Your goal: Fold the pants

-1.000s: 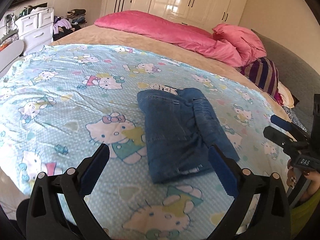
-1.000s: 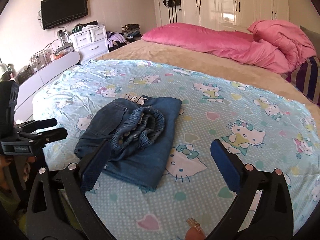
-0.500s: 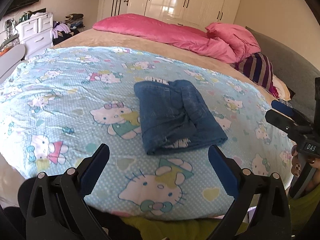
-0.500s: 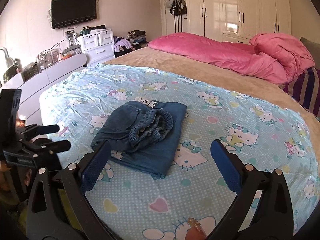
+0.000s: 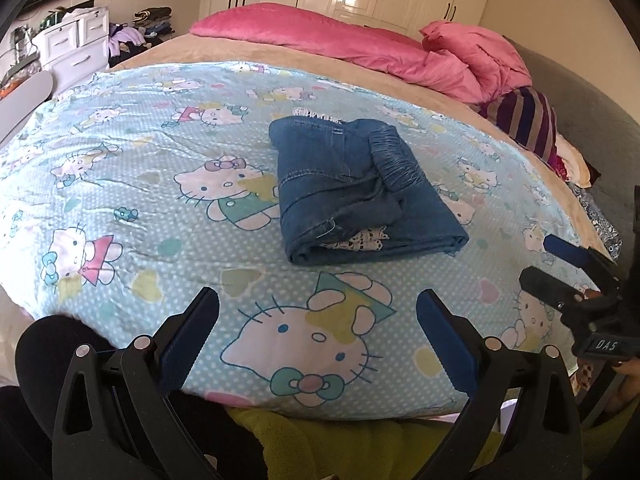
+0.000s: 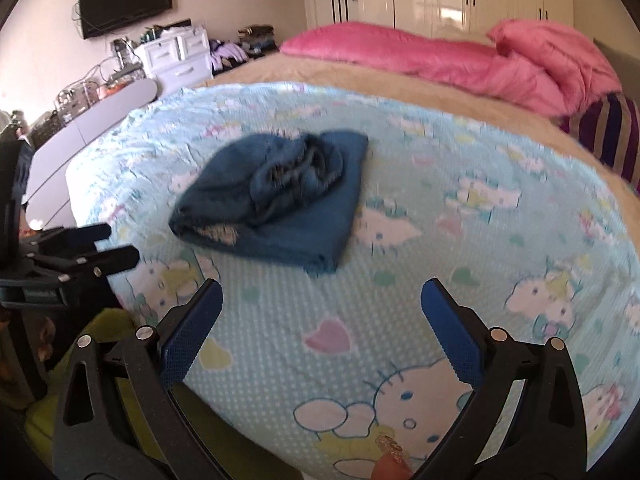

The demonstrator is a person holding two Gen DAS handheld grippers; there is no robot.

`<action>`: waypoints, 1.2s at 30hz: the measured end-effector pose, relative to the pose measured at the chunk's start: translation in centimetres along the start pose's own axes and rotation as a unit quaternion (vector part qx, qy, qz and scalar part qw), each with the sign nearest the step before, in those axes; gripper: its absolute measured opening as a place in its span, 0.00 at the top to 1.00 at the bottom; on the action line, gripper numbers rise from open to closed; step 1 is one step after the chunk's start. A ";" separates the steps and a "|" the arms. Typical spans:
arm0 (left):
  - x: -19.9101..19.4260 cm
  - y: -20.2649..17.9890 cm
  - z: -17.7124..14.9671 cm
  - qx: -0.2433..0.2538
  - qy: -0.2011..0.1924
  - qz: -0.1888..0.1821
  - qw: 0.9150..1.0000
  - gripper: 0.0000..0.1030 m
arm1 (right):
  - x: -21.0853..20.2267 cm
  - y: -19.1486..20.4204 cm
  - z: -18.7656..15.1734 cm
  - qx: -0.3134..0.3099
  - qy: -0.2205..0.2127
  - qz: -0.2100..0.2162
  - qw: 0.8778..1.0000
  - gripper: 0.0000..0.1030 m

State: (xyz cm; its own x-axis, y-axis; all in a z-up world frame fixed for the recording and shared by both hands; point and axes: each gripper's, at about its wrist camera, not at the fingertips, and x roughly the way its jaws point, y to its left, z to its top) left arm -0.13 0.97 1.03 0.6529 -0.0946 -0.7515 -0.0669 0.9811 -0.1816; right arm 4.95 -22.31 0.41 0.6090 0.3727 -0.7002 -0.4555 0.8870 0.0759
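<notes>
My left gripper (image 5: 318, 320) and right gripper (image 6: 322, 312) both hang spread wide with nothing between their blue pads, above the near edge of the bed. Ahead of them, well apart from both, the folded jeans (image 5: 356, 192) lie on the cartoon-cat sheet (image 5: 160, 216). Pink bedding (image 5: 360, 52) is bunched at the far end.

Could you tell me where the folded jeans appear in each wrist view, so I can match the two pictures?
Left wrist: folded jeans lie right of centre, in the upper middle of the picture.
Right wrist: folded jeans lie left of centre, blurred.
Shared landmark: the pink duvet across the far side of the bed.
</notes>
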 end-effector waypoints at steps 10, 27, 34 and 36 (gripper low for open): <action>0.2 -0.2 0.1 0.001 0.000 0.004 1.000 0.04 | 0.2 -0.2 0.4 0.001 -0.003 0.008 1.000 0.09; -0.2 0.0 0.1 -0.003 -0.008 0.004 1.000 0.04 | -0.2 -0.5 0.7 -0.001 -0.011 0.006 1.000 0.09; -0.5 -0.1 0.1 0.001 -0.013 0.002 1.000 0.04 | -0.2 -0.4 0.8 -0.004 -0.011 0.006 1.000 0.09; -0.6 -0.2 0.1 0.001 -0.013 0.001 1.000 0.04 | -0.2 -0.4 0.8 -0.005 -0.010 0.006 1.000 0.09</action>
State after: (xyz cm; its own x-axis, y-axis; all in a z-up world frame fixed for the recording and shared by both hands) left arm -0.47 0.83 1.56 0.6727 -0.0871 -0.7348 -0.0677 0.9816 -0.1784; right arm 5.54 -22.57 1.11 0.6167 0.3892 -0.6843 -0.4688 0.8798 0.0779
